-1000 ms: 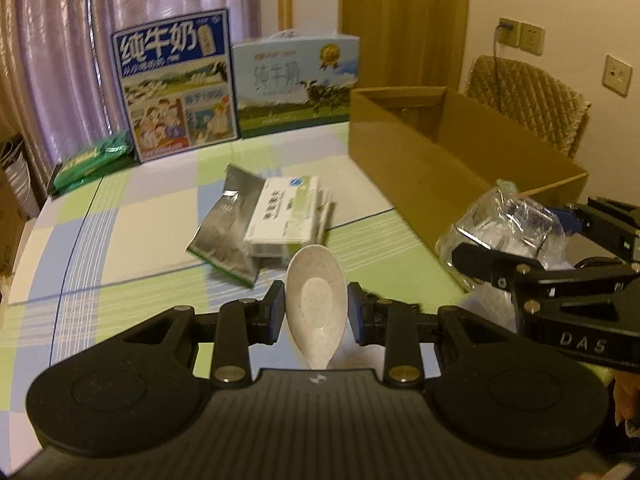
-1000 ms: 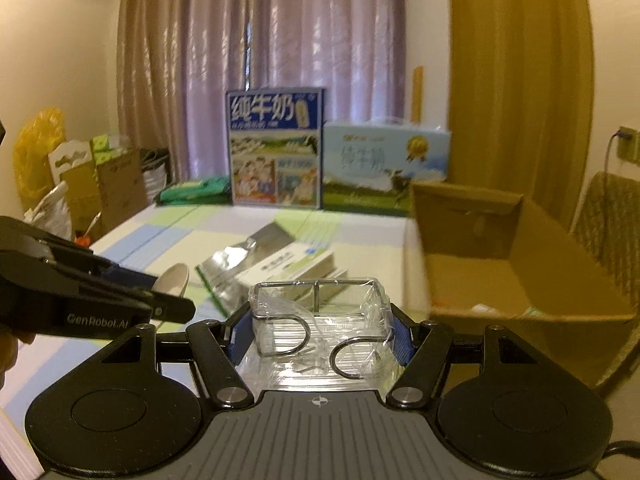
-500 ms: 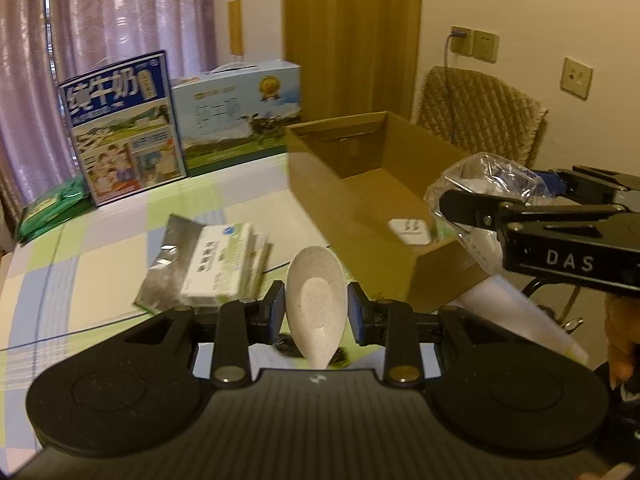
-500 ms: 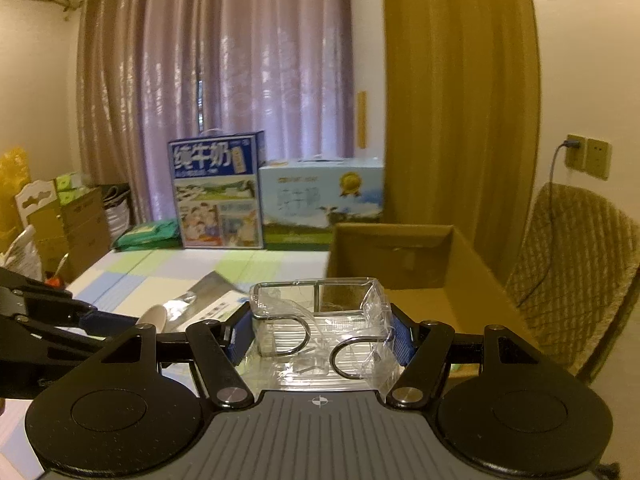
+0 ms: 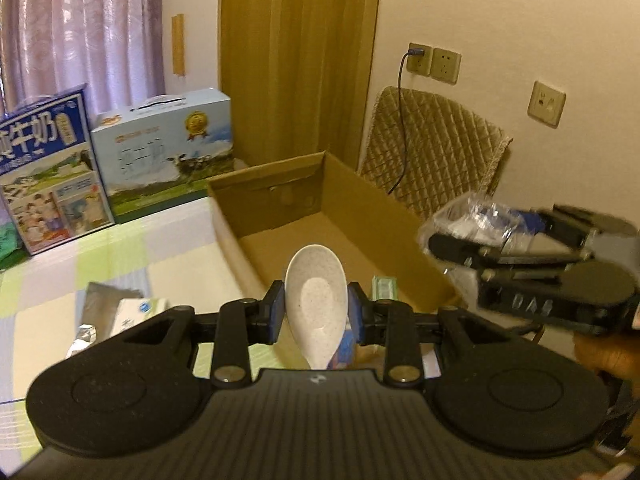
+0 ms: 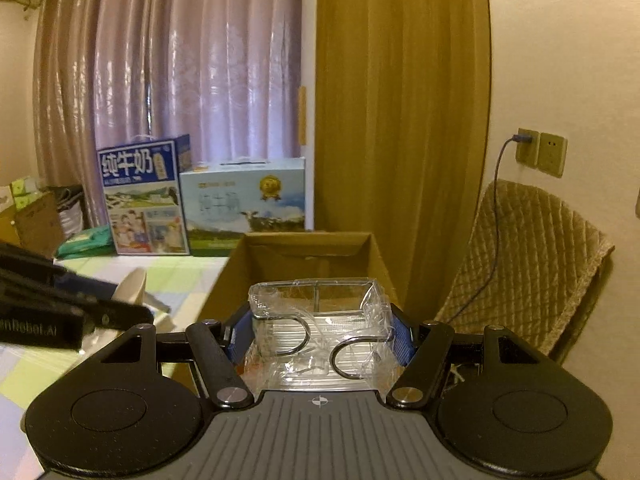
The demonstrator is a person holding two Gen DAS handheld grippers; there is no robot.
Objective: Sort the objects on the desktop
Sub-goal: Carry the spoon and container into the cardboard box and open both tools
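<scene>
My left gripper (image 5: 316, 310) is shut on a speckled white spoon (image 5: 315, 300), bowl pointing forward, held over the near end of an open cardboard box (image 5: 384, 216). My right gripper (image 6: 322, 334) is shut on a clear plastic package (image 6: 316, 320) with metal hooks inside, held just before the same cardboard box (image 6: 360, 242). Seen from the left wrist, the right gripper (image 5: 460, 236) and its package (image 5: 480, 212) hover by the box's right wall. A small white item (image 5: 384, 288) lies inside the box near its front.
A silver pouch and white packet (image 5: 120, 312) lie on the checked tablecloth (image 5: 100, 256). Two milk cartons (image 6: 200, 200) stand at the table's far edge, with a green pack (image 6: 88, 240) beside them. A padded chair (image 6: 520, 264) stands right of the box.
Both grippers have swung right and forward towards the cardboard box, each still holding its object. The spoon now sits over the box's near end; the pouch and packet have slid to the left.
</scene>
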